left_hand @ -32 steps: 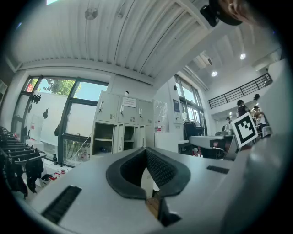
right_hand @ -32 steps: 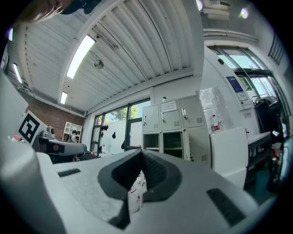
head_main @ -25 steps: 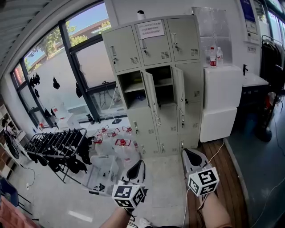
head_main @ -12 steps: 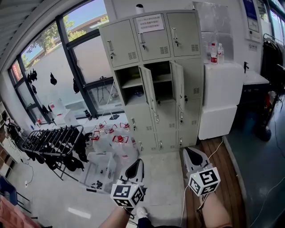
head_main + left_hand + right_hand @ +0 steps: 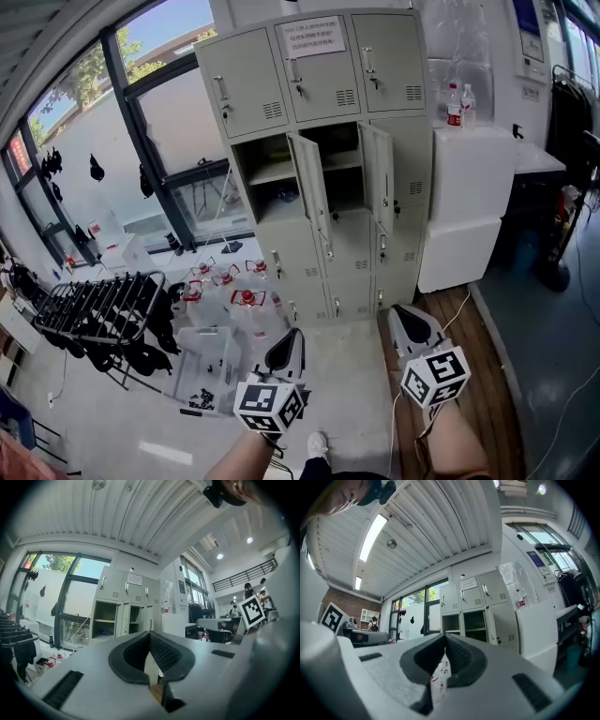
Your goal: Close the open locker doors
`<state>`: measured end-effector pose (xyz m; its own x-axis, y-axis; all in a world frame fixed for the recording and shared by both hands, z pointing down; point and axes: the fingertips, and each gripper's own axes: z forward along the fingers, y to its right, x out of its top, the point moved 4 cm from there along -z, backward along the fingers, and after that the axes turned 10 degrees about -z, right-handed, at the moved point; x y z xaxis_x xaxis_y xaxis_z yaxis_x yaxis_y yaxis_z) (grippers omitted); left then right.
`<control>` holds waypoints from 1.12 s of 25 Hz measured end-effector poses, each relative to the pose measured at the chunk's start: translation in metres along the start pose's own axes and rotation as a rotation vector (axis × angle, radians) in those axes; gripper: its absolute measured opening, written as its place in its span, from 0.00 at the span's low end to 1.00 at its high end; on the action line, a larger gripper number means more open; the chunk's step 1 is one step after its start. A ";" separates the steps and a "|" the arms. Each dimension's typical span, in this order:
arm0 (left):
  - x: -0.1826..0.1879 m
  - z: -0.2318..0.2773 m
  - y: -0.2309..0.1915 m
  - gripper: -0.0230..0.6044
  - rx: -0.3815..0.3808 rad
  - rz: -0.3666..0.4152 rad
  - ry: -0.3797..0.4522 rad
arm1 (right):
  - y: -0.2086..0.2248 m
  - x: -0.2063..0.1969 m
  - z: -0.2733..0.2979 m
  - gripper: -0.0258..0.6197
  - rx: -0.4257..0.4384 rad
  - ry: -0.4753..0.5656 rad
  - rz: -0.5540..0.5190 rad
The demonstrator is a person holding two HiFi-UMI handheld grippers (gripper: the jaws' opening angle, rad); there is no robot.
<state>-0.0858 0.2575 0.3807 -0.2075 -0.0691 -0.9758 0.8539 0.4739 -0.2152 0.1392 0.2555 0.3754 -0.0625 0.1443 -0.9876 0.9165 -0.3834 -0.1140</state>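
The grey locker cabinet (image 5: 281,94) stands far off against the wall. Two middle-row doors hang open, the left door (image 5: 312,192) and the right door (image 5: 378,178). The left gripper (image 5: 296,335) and right gripper (image 5: 396,311) are near, well apart from the cabinet, both clenched on nothing. Water jugs (image 5: 239,300) sit on the floor at the cabinet's left.

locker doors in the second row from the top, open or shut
Two open: the left door and middle door stand swung outward, baring their compartments. The right door is shut flush.
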 end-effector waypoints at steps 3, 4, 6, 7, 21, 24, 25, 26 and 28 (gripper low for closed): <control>0.007 0.021 -0.026 0.04 -0.019 -0.006 -0.008 | -0.004 -0.003 0.032 0.05 -0.007 -0.014 -0.005; 0.009 0.028 -0.036 0.04 -0.026 -0.008 -0.011 | -0.006 -0.003 0.043 0.05 -0.011 -0.017 -0.005; 0.013 0.040 -0.055 0.04 -0.037 -0.014 -0.015 | -0.010 -0.003 0.065 0.05 -0.017 -0.021 -0.003; 0.016 0.046 -0.066 0.04 -0.041 -0.018 -0.016 | -0.012 -0.002 0.077 0.05 -0.019 -0.024 -0.004; 0.036 0.111 -0.179 0.04 -0.090 -0.079 -0.021 | -0.037 -0.002 0.188 0.09 -0.077 -0.070 -0.046; 0.036 0.119 -0.191 0.04 -0.105 -0.082 -0.024 | -0.038 -0.003 0.202 0.09 -0.089 -0.075 -0.056; 0.036 0.121 -0.195 0.04 -0.109 -0.080 -0.024 | -0.038 -0.002 0.207 0.10 -0.094 -0.073 -0.059; 0.036 0.125 -0.198 0.04 -0.111 -0.080 -0.024 | -0.038 -0.003 0.211 0.10 -0.099 -0.071 -0.060; 0.035 0.132 -0.205 0.04 -0.113 -0.082 -0.025 | -0.036 -0.003 0.220 0.11 -0.108 -0.067 -0.059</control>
<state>-0.2054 0.0414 0.3852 -0.2614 -0.1324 -0.9561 0.7750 0.5616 -0.2896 0.0197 0.0678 0.3590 -0.1404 0.1005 -0.9850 0.9475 -0.2750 -0.1631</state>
